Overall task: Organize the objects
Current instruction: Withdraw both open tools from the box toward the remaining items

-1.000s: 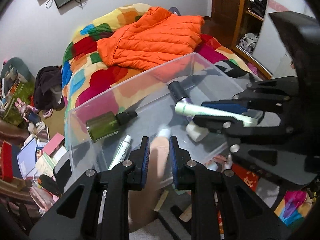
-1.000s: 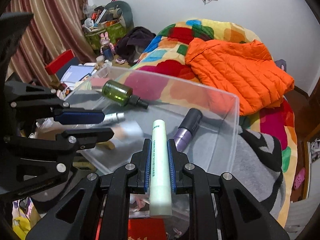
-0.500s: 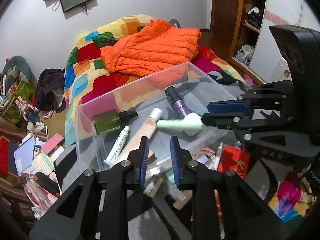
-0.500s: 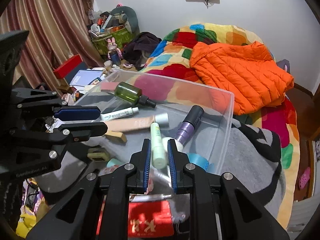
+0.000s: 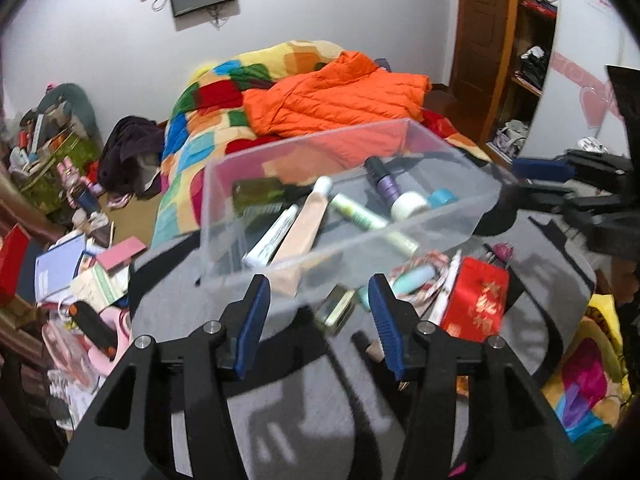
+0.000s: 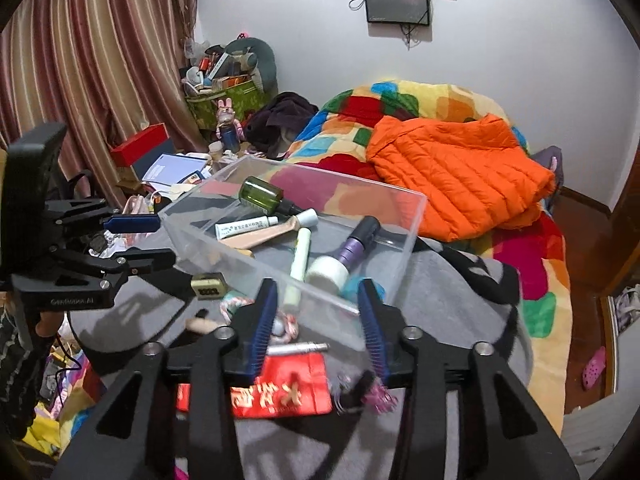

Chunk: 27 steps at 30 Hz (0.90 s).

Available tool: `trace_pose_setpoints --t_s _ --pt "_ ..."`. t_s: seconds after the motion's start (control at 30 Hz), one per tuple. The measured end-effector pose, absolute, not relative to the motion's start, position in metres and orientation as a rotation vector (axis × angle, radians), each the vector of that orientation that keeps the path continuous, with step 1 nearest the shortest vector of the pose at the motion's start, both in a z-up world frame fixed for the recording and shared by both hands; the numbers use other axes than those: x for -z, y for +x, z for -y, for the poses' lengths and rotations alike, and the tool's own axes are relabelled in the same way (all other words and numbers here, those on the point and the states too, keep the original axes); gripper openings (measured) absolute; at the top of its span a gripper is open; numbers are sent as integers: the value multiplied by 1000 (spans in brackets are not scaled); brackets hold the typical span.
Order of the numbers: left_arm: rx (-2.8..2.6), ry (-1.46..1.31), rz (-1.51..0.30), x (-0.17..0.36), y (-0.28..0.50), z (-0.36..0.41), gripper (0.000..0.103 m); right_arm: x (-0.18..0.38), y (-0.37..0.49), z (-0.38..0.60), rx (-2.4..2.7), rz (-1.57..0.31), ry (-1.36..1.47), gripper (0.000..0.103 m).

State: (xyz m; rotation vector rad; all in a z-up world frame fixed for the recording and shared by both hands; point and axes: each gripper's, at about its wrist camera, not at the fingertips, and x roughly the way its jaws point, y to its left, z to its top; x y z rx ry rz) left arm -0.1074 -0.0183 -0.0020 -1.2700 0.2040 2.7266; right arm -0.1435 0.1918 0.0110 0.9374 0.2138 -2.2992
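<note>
Jaws of the left gripper are opening, nothing between them; the clear box sits just ahead, tubes inside. Right gripper jaws are opening too, empty, box ahead.

The left gripper is pointing downward at a slant, its jaws opening with nothing between the blue pads. The right gripper is tilting down likewise, its jaws also opening and gripping nothing. In the left wrist view the right gripper is showing at three o'clock; in the right wrist view the left one is sitting at nine o'clock.
</note>
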Motion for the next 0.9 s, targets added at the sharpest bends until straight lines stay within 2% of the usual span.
trace_pose_setpoints --t_s 0.37,0.6,0.67,0.7,0.73,0.77,0.9 --pt "-2696 -1401 -70 45 -105 36 52 37 -137 -222 2326 -213 1098 44" --pt "-2701 -1397 -93 52 -118 27 52 67 -144 -229 2332 -240 1188 44" --pt "-2703 -1400 -104 55 -121 24 52 73 -145 -229 2330 -248 1203 40" --pt "-2701 -1406 -105 56 -124 23 52 77 -146 -229 2331 -250 1210 32" --pt "-2703 -1411 -97 58 -125 23 48 78 -146 -229 2321 -239 1208 28" --pt "-2700 -1418 -87 60 -127 23 46 78 -146 -230 2315 -223 1203 28" --pt "-2678 -1407 -71 61 -127 22 28 74 -143 -231 2332 -207 1186 27"
